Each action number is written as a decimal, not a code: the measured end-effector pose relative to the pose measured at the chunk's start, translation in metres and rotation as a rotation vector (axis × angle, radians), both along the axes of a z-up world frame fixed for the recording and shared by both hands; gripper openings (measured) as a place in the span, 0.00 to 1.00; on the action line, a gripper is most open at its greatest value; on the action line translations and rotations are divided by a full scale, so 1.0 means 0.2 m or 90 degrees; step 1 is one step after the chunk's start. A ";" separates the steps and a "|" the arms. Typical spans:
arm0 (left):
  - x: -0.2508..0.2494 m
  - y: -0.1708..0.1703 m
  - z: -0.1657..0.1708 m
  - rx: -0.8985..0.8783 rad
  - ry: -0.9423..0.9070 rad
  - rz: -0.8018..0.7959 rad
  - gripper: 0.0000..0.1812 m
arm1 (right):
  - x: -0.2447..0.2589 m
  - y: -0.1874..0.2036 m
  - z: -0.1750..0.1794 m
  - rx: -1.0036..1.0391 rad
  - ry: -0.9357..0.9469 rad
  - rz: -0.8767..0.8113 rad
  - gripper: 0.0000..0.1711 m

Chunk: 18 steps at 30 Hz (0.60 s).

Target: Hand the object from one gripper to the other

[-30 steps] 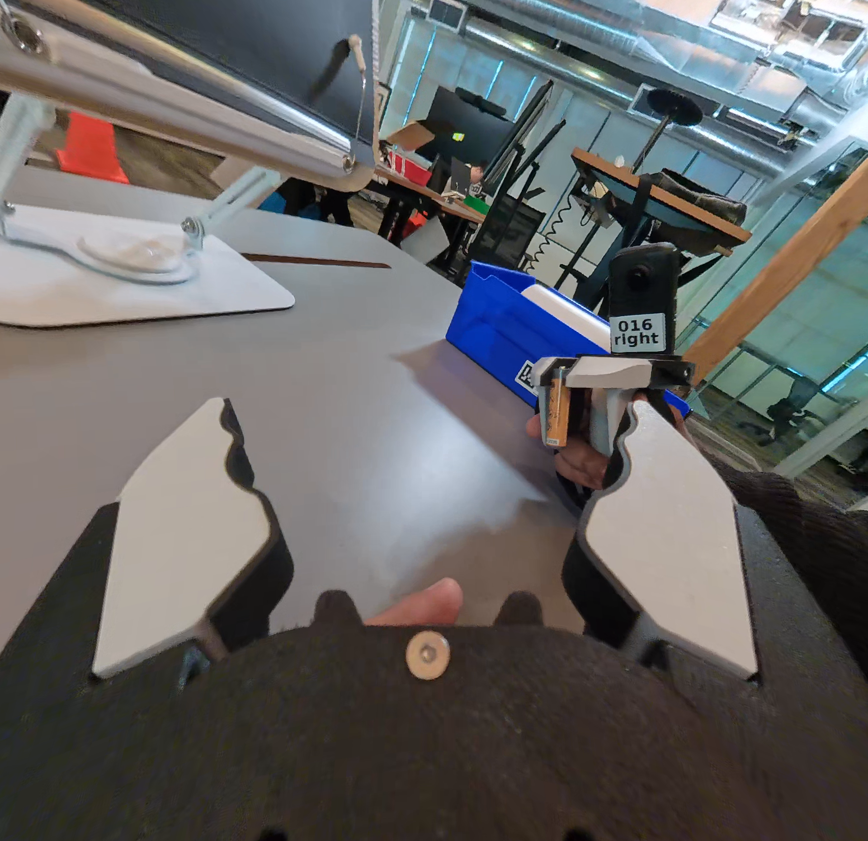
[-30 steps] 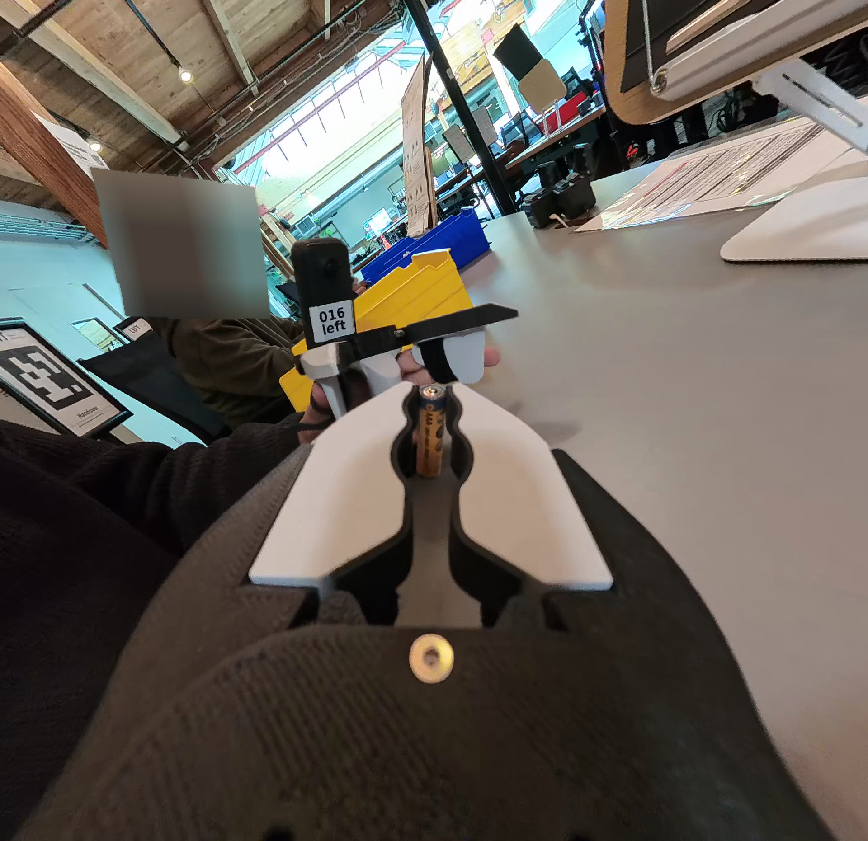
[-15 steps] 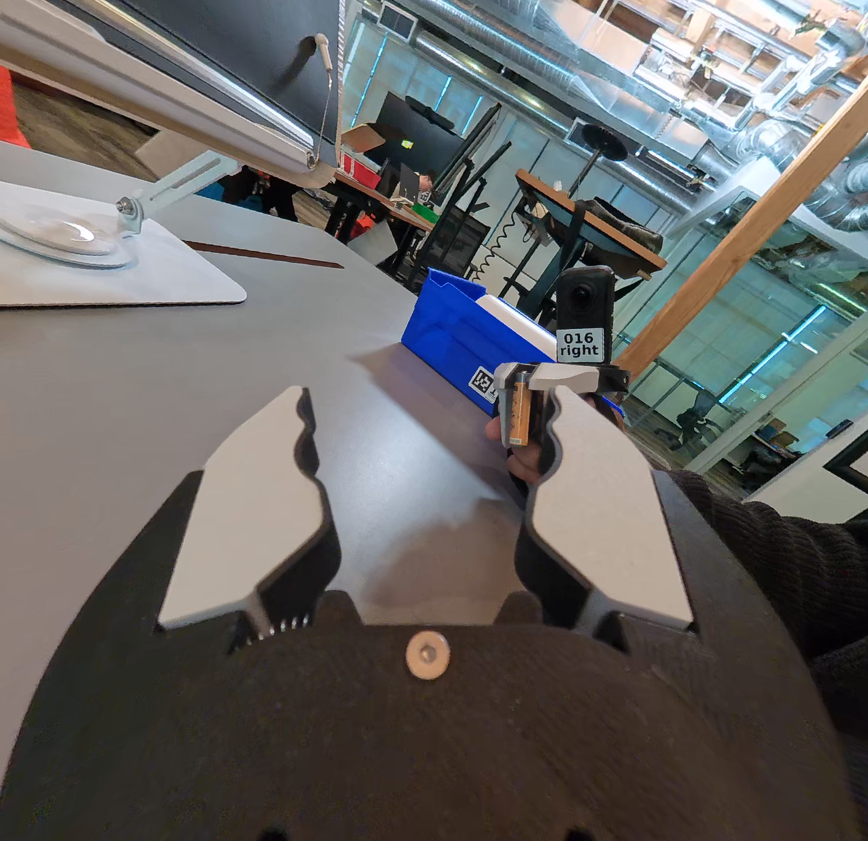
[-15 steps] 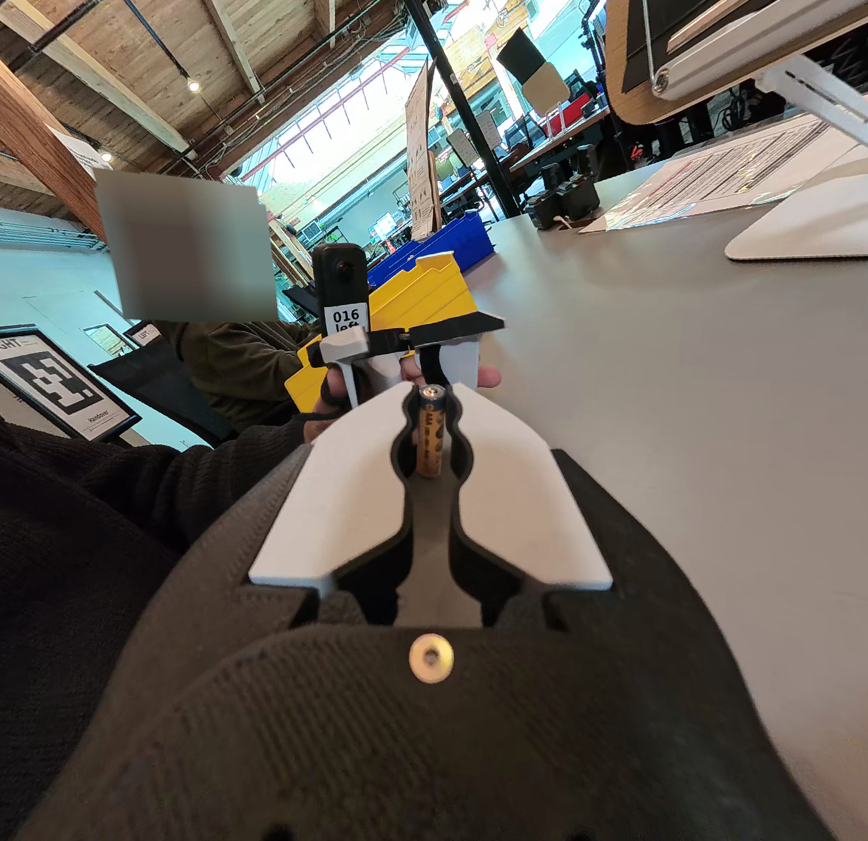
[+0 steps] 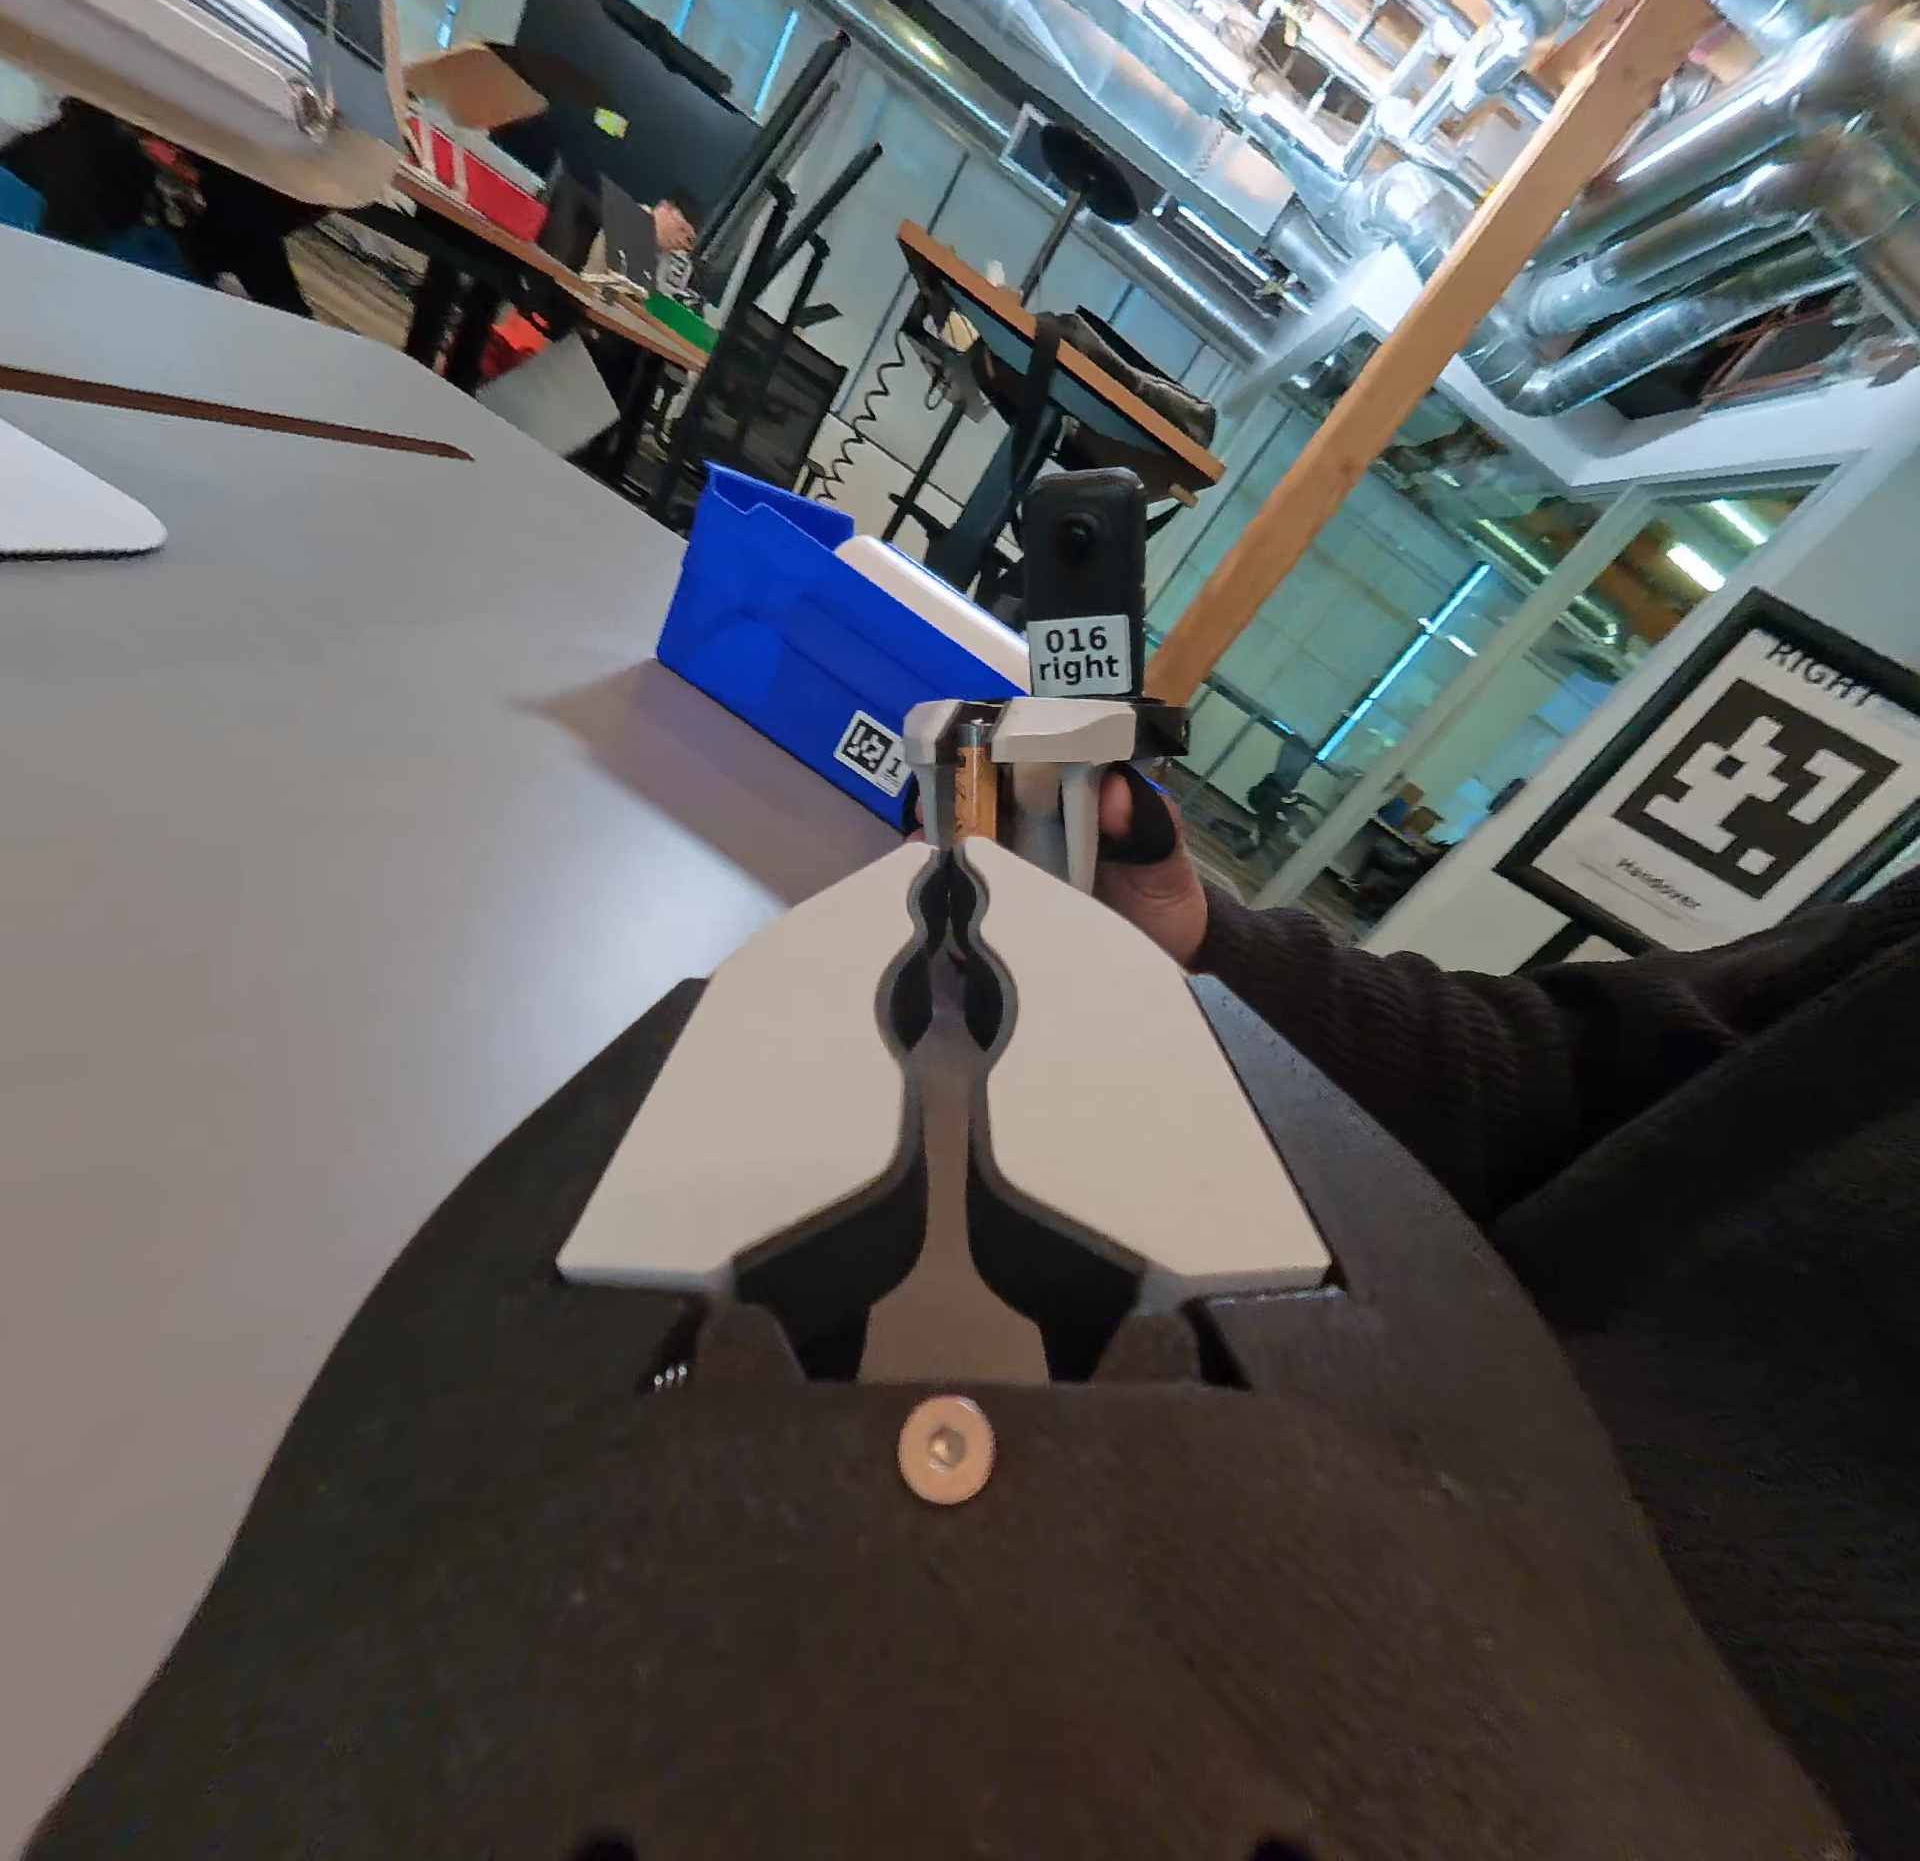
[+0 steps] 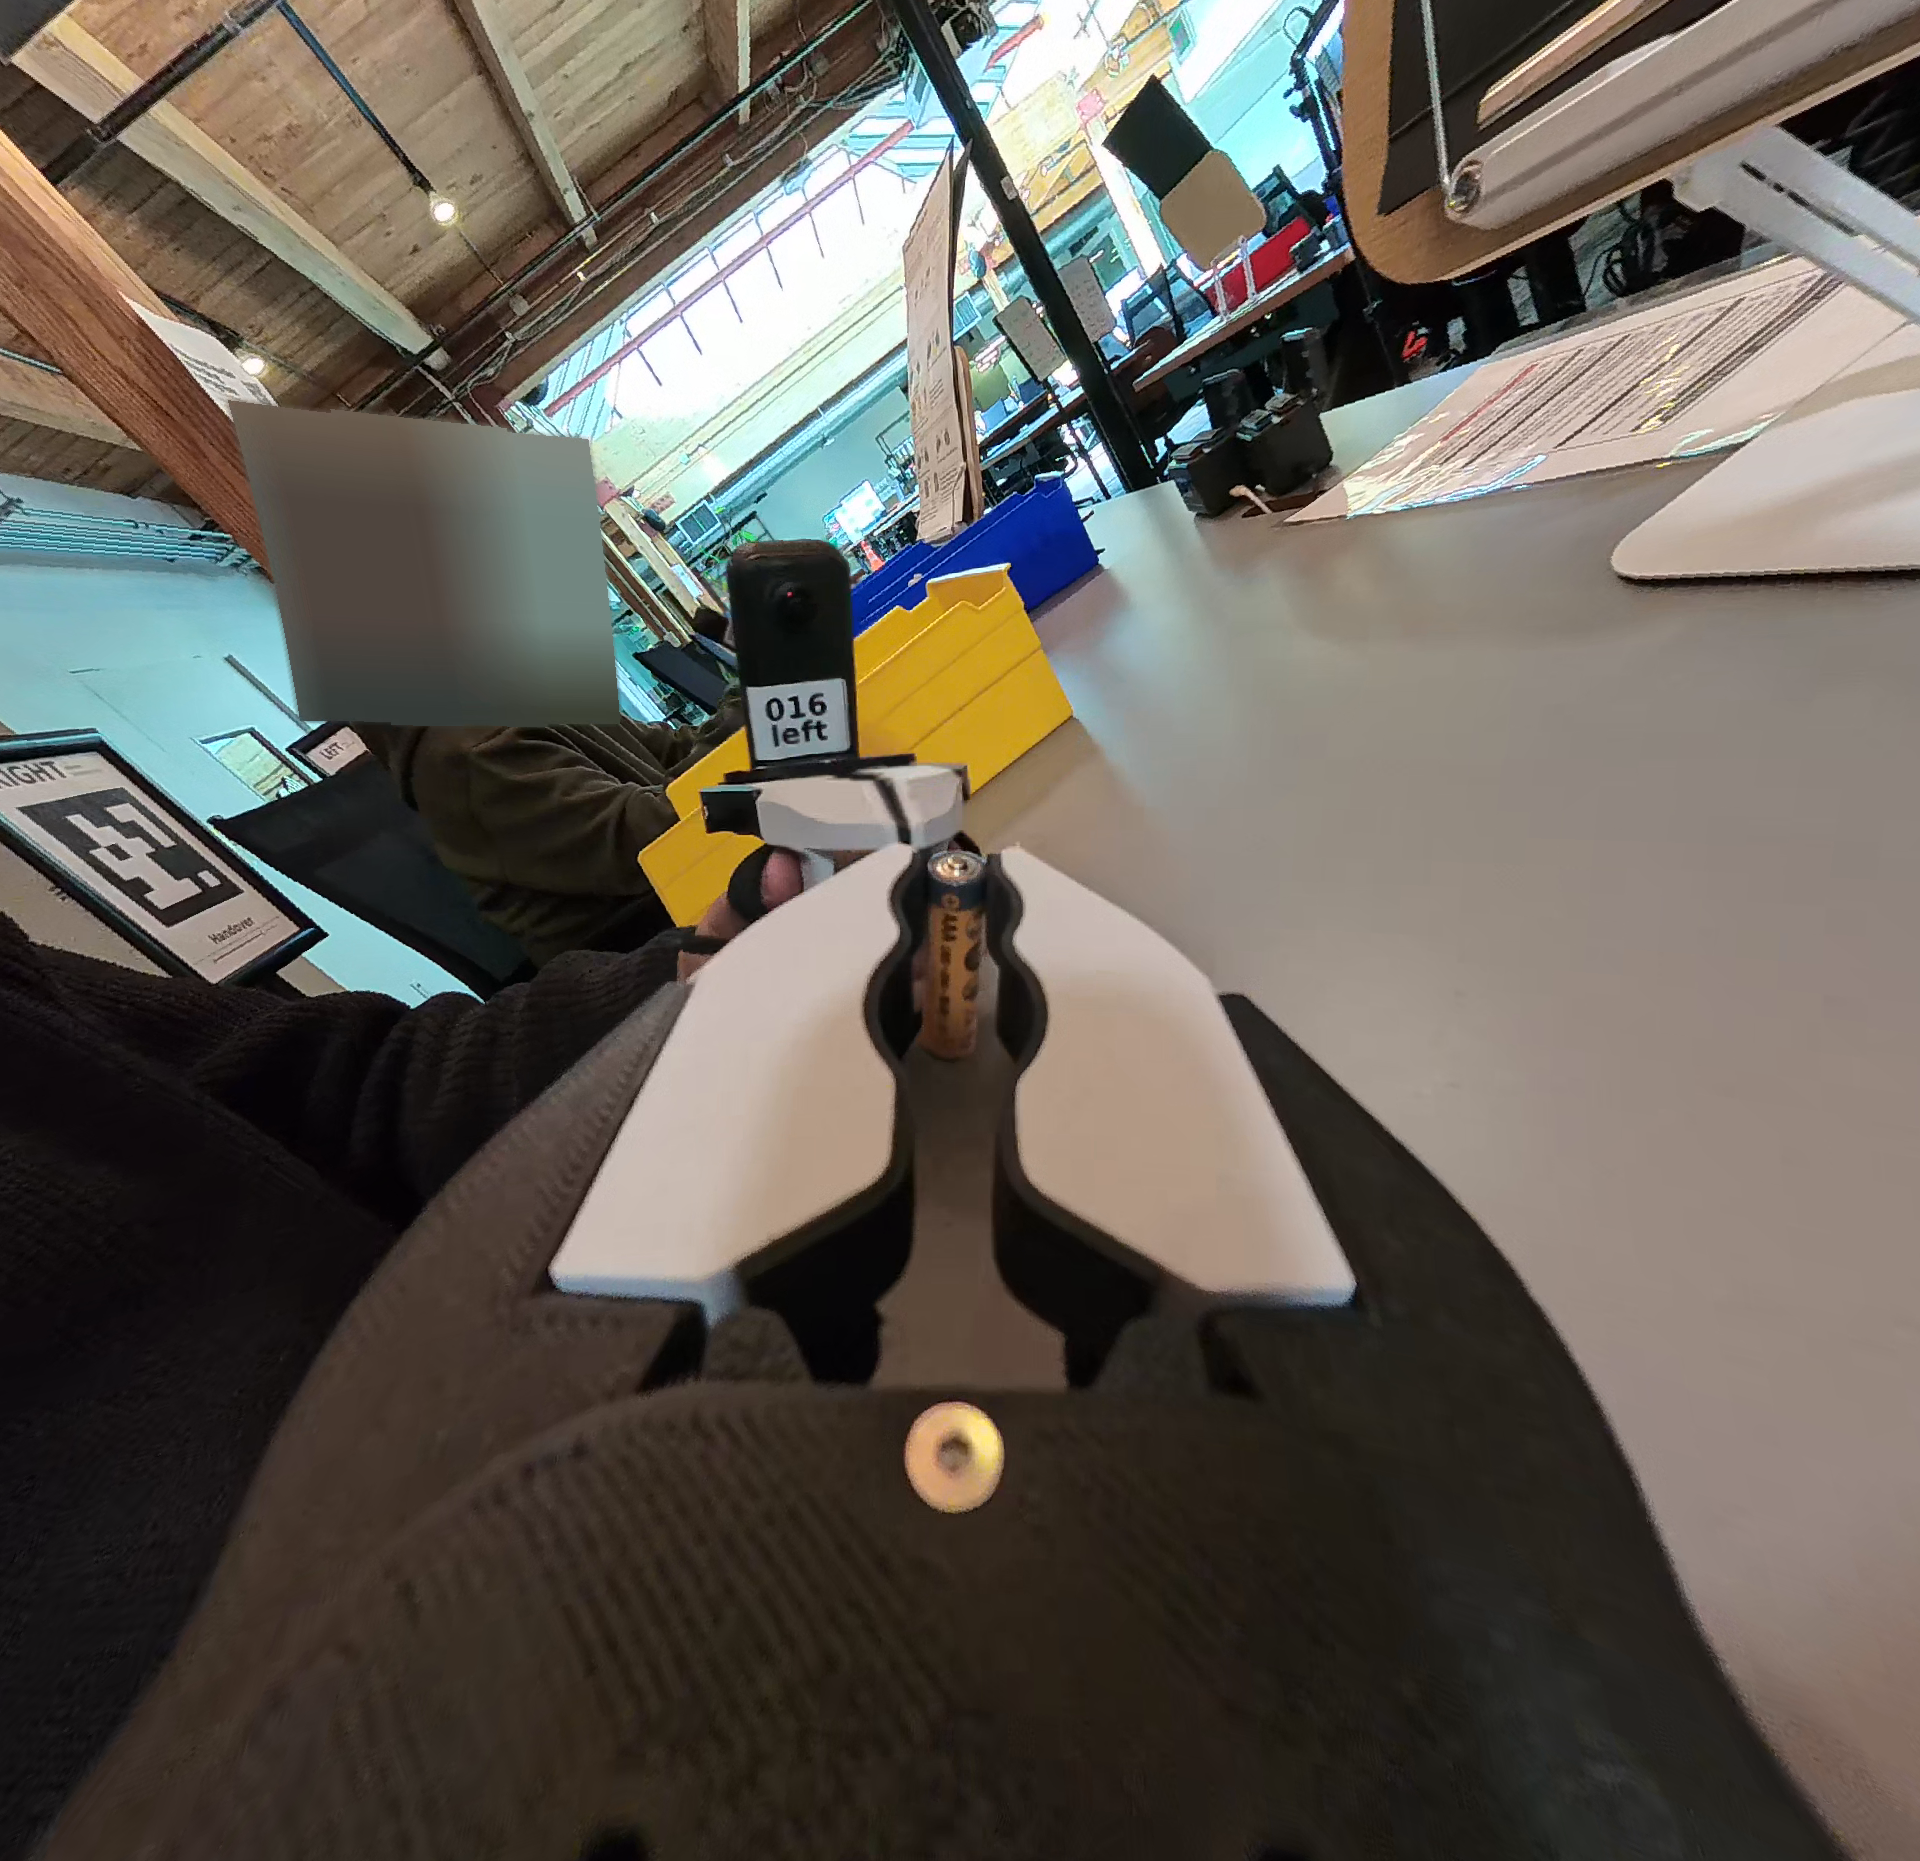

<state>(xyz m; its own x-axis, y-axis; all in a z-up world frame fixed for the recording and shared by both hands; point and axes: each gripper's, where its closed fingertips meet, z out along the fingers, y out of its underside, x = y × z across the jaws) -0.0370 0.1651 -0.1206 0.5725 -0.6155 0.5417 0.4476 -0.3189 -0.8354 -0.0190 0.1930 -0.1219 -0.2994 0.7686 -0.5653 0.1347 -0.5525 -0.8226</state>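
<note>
Grey tabletop (image 6: 1455, 772), workshop behind. Right gripper (image 6: 951, 861), frame centre, is clenching an upright AA battery (image 6: 948, 964) between its fingertips. Left gripper (image 5: 951, 855), frame centre, is sitting with fingers pressed together on nothing, tips just before the battery (image 5: 977, 793). Blue bin (image 5: 790, 648) is standing upper centre; yellow bin (image 6: 935, 689) is lying left of centre.

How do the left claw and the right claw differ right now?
The right claw is shut on an upright battery; the left claw is shut on nothing. The right claw has the yellow bin beyond it, the left claw the blue bin. Both face each other, tips close, above the table.
</note>
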 end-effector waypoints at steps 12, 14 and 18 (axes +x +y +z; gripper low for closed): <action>0.18 0.01 -0.10 -0.064 0.002 -0.067 0.15 | -0.01 -0.06 0.03 -0.029 0.024 0.025 0.06; 0.20 0.00 -0.08 -0.061 -0.035 -0.081 0.16 | -0.01 -0.07 0.04 -0.034 0.029 0.028 0.06; 0.22 -0.01 -0.04 -0.051 -0.102 -0.095 0.18 | -0.03 -0.09 0.03 -0.029 0.026 0.031 0.06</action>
<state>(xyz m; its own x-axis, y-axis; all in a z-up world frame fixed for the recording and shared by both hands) 0.0063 0.1640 -0.1293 0.3814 -0.6385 0.6685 0.5148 -0.4540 -0.7272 -0.0240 0.1753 -0.1156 -0.3590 0.7264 -0.5861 0.1296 -0.5830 -0.8020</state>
